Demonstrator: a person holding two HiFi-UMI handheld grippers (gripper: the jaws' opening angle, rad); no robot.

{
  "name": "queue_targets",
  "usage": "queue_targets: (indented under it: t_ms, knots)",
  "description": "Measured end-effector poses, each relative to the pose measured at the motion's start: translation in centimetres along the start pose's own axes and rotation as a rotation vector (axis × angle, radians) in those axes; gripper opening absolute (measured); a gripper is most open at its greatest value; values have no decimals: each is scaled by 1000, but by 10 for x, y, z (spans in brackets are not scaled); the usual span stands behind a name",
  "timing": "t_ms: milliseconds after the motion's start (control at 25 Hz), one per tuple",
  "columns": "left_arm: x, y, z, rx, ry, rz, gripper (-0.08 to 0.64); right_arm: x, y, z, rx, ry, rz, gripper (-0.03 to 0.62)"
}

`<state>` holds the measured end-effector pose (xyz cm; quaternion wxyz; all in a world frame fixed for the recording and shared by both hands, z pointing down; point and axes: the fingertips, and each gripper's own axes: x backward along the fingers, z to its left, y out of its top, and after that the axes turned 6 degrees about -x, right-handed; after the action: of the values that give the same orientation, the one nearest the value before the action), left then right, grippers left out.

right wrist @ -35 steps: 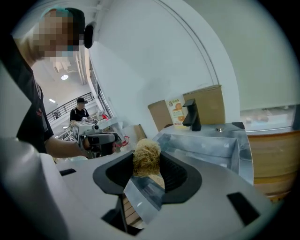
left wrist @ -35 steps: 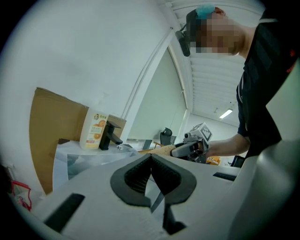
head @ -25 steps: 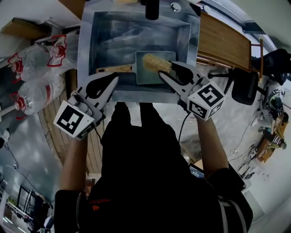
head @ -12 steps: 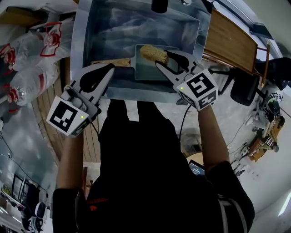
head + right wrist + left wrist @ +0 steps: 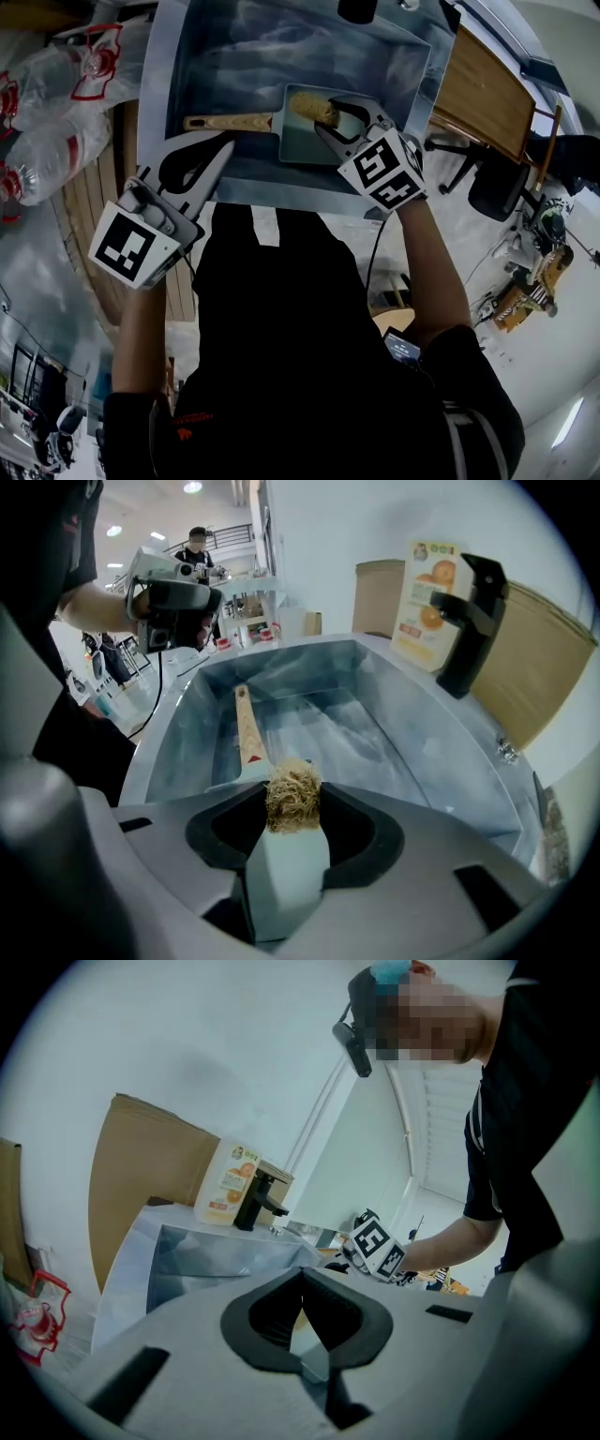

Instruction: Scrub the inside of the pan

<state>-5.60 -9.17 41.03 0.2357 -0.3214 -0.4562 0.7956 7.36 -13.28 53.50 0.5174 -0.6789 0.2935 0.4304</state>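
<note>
A pale green square pan with a wooden handle lies on the floor of a stainless sink, handle pointing to the person's left. A tan fibrous scrubber rests inside the pan near its far edge, clamped between the fingers of the right gripper. The right gripper view shows the tuft pinched at the tips.

Compared with a second ago, the right gripper's marker cube has come in from outside the sink to above its near rim, bringing the gripper over the pan. The left gripper stays at the sink's near rim just short of the handle, its fingers pressed together on nothing. The handle now shows along its whole length.

A black faucet and an orange-labelled soap bottle stand behind the sink.
</note>
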Motion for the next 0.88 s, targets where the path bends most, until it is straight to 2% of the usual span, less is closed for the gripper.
queue_targets:
  t_ms: [280, 880]
  knots:
    - [6, -11, 4, 31, 12, -4, 18, -23, -10, -1, 77, 6, 86, 173]
    - [15, -20, 5, 51, 19, -5, 18, -45, -14, -1, 212, -18, 204, 173]
